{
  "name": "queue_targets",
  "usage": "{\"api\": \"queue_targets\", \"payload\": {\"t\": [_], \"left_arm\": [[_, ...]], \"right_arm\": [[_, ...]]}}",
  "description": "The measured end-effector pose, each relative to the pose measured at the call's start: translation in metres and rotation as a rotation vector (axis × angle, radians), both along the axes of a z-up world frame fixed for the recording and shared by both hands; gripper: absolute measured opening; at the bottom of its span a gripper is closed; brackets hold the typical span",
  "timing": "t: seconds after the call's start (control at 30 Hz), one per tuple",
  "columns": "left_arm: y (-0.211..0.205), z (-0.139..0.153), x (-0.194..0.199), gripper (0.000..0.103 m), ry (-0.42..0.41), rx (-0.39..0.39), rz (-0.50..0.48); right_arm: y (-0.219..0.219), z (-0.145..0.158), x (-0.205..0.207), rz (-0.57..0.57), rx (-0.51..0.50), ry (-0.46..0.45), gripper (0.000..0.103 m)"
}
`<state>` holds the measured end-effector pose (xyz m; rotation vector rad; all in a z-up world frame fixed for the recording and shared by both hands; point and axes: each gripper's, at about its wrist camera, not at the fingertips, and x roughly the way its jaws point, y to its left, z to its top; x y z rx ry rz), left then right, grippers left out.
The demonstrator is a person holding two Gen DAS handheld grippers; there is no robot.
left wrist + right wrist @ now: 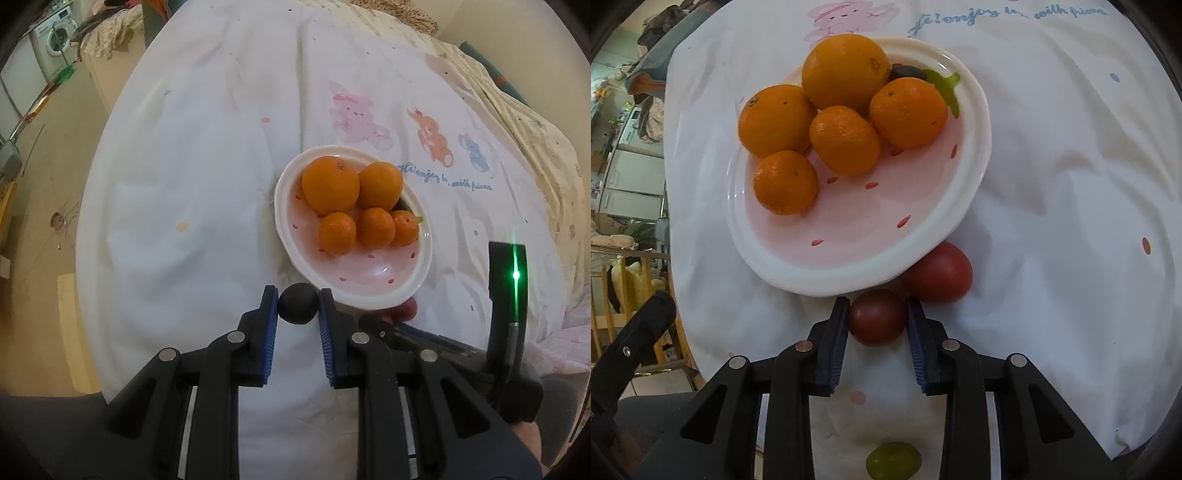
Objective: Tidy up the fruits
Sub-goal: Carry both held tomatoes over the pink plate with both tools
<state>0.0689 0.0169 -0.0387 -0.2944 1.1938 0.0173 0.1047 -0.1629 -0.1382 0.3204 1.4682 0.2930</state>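
Left gripper [298, 303] clamped on dark grape [297, 303], held over white cloth [184, 184] just short of plate [369, 295] rim; right gripper [877, 318] closed on small tomato [877, 317] resting on cloth, touching plate edge; bigger tomato [942, 273] just beside; five oranges [846, 70] on plate; green grape [894, 460] lies behind jaws

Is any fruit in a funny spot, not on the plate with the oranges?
Yes. A red tomato lies on the cloth, tucked against the plate rim, and a green grape sits alone nearer the camera. The right gripper pinches a smaller dark-red fruit; the left gripper holds a dark round one.
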Motion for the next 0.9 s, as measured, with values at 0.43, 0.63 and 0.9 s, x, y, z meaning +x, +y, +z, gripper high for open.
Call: {"api": "queue_targets", "payload": {"t": [0.43, 0.63, 0.9], "left_arm": [[-0.001, 0.004, 0.000, 0.018, -0.022, 0.007, 0.005], [0.005, -0.005, -0.002, 0.018, -0.005, 0.016, 0.025], [0.004, 0.005, -0.004, 0.018, -0.077, 0.070, 0.016]], "right_arm": [[-0.031, 0.043, -0.022, 0.055, 0.087, -0.067, 0.032], [-0.056, 0.078, -0.028, 0.089, 0.128, -0.204, 0.032], [-0.088, 0.104, -0.018, 0.017, 0.232, -0.298, 0.032]]}}
